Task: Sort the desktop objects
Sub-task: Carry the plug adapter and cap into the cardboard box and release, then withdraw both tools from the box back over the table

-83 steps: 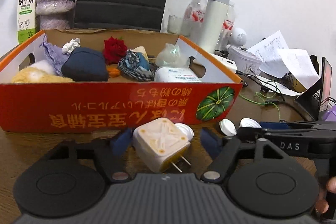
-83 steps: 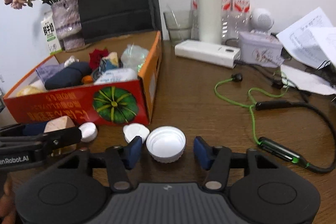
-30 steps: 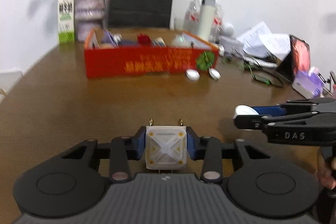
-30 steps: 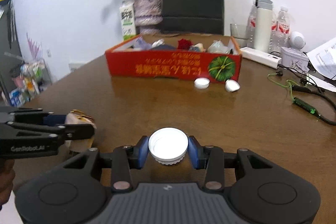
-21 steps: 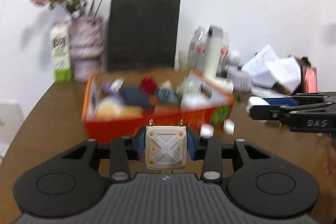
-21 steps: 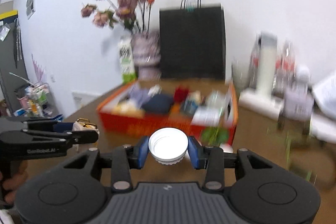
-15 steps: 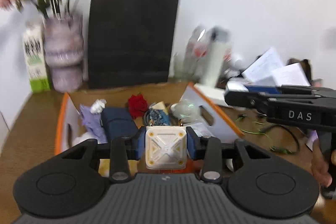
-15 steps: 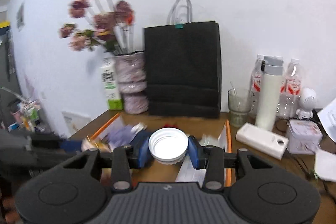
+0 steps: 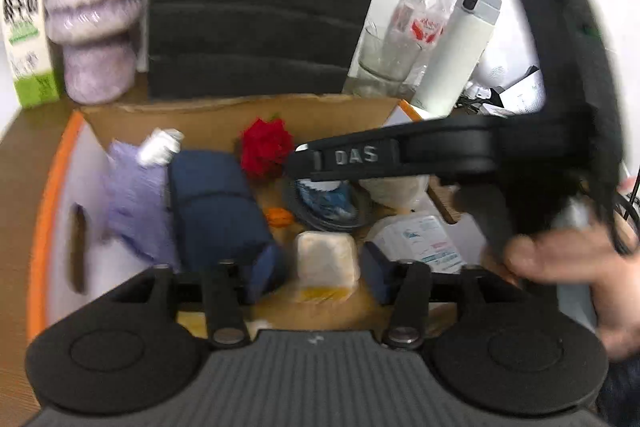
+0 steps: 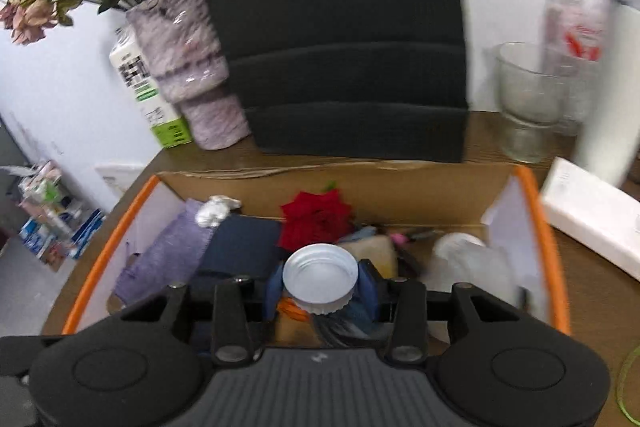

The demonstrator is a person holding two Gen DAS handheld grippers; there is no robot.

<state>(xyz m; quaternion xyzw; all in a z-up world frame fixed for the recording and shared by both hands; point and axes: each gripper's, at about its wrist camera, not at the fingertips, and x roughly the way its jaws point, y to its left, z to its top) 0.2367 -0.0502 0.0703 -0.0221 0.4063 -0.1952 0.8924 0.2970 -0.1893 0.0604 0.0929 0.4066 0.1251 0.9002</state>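
Note:
My left gripper hangs over the orange cardboard box with its jaws open. The cream plug adapter sits between the pads with gaps on both sides, inside the box. My right gripper is shut on the white bottle cap and holds it above the box, over the red rose. The right gripper also shows in the left wrist view, crossing over the box from the right.
The box holds a navy pouch, purple cloth, a coiled cable and a tissue pack. Behind it stand a black bag, a vase, a milk carton, a glass and bottles.
Both grippers moved forward over the box. The left jaws opened and let go of the plug adapter, which now sits lower in the box. The right gripper still holds the cap.

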